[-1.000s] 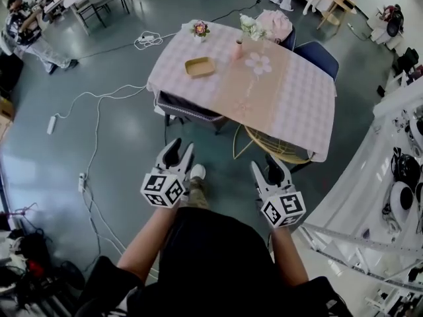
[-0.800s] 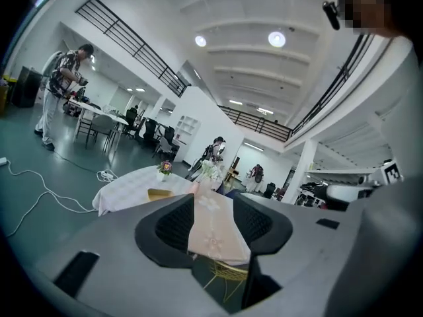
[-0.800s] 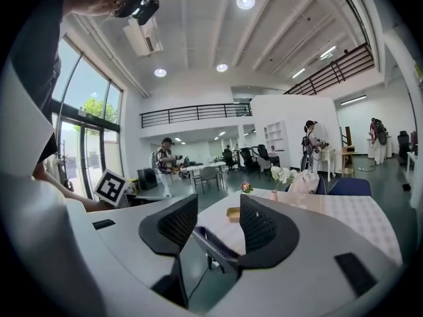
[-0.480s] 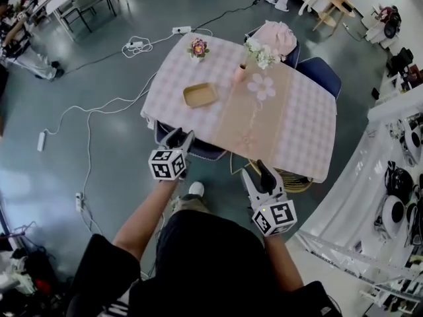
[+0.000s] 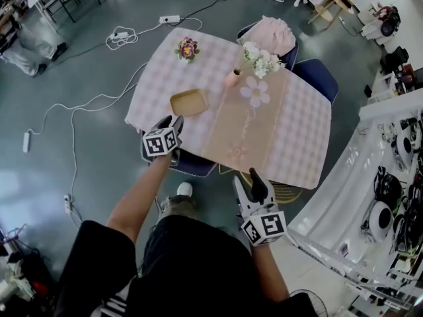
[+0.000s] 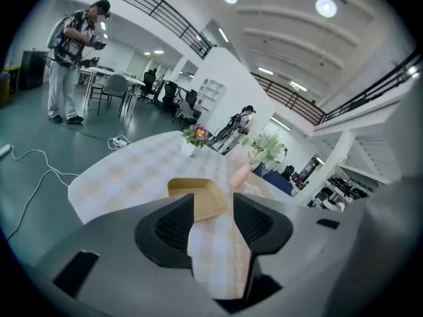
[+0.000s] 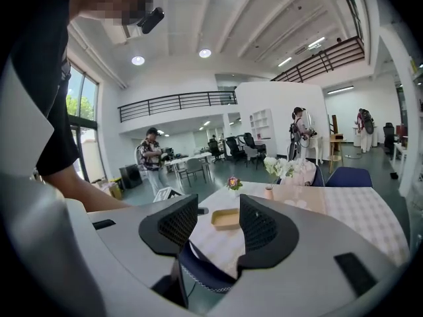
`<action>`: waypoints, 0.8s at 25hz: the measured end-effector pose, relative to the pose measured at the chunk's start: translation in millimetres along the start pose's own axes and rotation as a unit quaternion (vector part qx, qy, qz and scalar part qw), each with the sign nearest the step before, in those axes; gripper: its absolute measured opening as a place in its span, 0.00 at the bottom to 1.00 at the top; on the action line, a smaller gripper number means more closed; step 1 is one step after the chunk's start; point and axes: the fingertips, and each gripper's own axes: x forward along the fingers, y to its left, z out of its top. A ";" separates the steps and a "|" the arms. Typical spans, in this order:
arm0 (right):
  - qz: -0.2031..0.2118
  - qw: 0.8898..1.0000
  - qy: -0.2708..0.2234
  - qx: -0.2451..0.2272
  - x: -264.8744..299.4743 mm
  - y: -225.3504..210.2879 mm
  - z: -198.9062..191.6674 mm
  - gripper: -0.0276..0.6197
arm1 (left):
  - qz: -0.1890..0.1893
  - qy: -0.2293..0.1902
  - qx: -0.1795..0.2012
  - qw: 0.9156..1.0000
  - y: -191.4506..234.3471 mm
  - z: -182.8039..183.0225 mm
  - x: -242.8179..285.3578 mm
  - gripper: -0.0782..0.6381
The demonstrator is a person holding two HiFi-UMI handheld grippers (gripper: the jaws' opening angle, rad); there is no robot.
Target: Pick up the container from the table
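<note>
A shallow tan container lies on the checked tablecloth of the table, near its left front part. My left gripper is raised at the table's near edge, just short of the container, jaws open and empty. My right gripper hangs lower, off the table's front edge, open with nothing in it; the container shows far off between its jaws.
A small flower pot stands at the table's far left, a pink vase with white flowers near the middle. A dark chair is tucked under the near edge, a wicker stool beside it. Cables cross the floor.
The person has stepped toward the table. My left gripper rose and reached forward to the table's near edge by the container; the right gripper stayed low and drifted slightly left.
</note>
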 end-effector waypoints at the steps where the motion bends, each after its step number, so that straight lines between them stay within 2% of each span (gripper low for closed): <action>1: -0.004 1.000 0.001 0.001 5.0 -3.9 1.6 0.30 | 0.005 0.006 -0.001 1.000 7.3 -2.8 10.9 0.34; 6: -0.015 1.000 0.020 0.000 23.8 -11.4 3.2 0.30 | 0.061 0.042 -0.005 0.997 52.9 -17.3 48.9 0.35; 8: -0.022 0.999 0.027 0.000 27.1 -14.3 -0.8 0.30 | 0.072 0.052 -0.010 0.996 66.3 -21.0 60.1 0.35; 10: -0.032 0.999 0.034 0.004 28.6 -18.8 -6.6 0.30 | 0.072 0.062 -0.027 0.995 74.2 -25.3 71.8 0.35; 13: -0.039 0.998 0.044 0.012 27.4 -21.0 -14.4 0.30 | 0.058 0.069 -0.084 0.992 77.9 -31.4 86.9 0.35; 15: -0.036 0.998 0.050 0.011 24.6 -18.5 -16.9 0.30 | 0.059 0.073 -0.096 0.991 78.5 -35.0 91.8 0.35; 16: -0.034 0.998 0.052 0.010 23.2 -17.5 -17.2 0.30 | 0.063 0.077 -0.092 0.991 79.5 -37.0 93.3 0.34; 18: -0.032 0.998 0.051 0.007 21.9 -17.6 -16.1 0.30 | 0.074 0.084 -0.097 0.989 84.1 -40.2 95.3 0.20; 20: -0.029 0.998 0.050 0.007 21.6 -18.2 -14.3 0.30 | 0.079 0.084 -0.134 0.984 88.8 -41.5 96.2 0.16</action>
